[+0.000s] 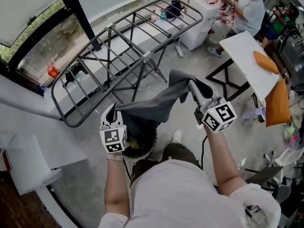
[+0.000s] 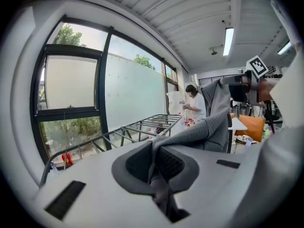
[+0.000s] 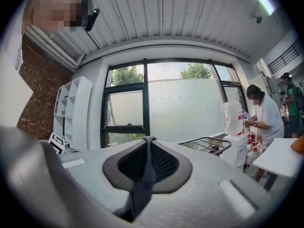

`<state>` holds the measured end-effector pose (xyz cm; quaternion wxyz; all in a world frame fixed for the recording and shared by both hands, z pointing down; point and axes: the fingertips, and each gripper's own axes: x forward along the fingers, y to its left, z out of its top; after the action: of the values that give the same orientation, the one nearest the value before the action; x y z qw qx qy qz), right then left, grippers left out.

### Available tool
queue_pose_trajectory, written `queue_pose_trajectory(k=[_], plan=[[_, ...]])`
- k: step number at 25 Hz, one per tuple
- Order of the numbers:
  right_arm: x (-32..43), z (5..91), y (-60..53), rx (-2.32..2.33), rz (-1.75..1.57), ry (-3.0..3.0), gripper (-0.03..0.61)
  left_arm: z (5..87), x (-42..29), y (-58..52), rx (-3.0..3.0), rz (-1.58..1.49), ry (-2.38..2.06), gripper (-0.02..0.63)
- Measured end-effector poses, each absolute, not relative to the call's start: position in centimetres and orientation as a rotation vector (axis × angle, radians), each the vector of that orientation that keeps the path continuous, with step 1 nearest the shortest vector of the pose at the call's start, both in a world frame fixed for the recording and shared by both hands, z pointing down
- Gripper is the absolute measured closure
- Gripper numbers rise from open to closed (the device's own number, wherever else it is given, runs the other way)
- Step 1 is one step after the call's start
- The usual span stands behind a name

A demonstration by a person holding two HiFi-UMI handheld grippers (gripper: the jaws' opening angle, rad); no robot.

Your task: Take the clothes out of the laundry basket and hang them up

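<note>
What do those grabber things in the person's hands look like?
The left gripper and the right gripper are pale grey plastic, with dark ribbed pads inside the jaws. Each carries a white cube printed with black square markers. The person wears a light short-sleeved shirt.

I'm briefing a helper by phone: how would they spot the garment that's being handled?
Find the long grey metal drying rack by the window. Just before it, above the laundry basket, a dark grey garment stretches between the left tongs and the right tongs. It is the only cloth held in mid-air.
</note>
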<state>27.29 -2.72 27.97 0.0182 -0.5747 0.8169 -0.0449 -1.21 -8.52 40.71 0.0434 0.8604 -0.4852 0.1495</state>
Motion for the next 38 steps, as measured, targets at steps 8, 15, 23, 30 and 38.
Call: queue_pose_trajectory(k=[8,15,23,30,38], plan=[[35.8,28.5,-6.8,-1.818,-0.024,2.566,0.552,35.2,6.9,-12.1,2.734,0.47,-1.594,0.611],[42.4,28.9,-11.2,-1.784,0.036,2.622,0.552,31.2,12.4,-16.7,2.745,0.461,-1.735,0.609],[47.1,27.7,-16.1,-1.83,0.145,2.585,0.552,28.2,17.0,-22.5,2.789,0.464,-1.797,0.61],[49.5,26.5,-24.0,-1.877,0.151,2.543,0.552,25.3,19.2,-30.9,2.853,0.44,-1.812,0.611],[51.7,25.6,-36.6,-1.889,0.244,2.56,0.552,25.7,22.4,-42.4,2.888,0.44,-1.824,0.609]])
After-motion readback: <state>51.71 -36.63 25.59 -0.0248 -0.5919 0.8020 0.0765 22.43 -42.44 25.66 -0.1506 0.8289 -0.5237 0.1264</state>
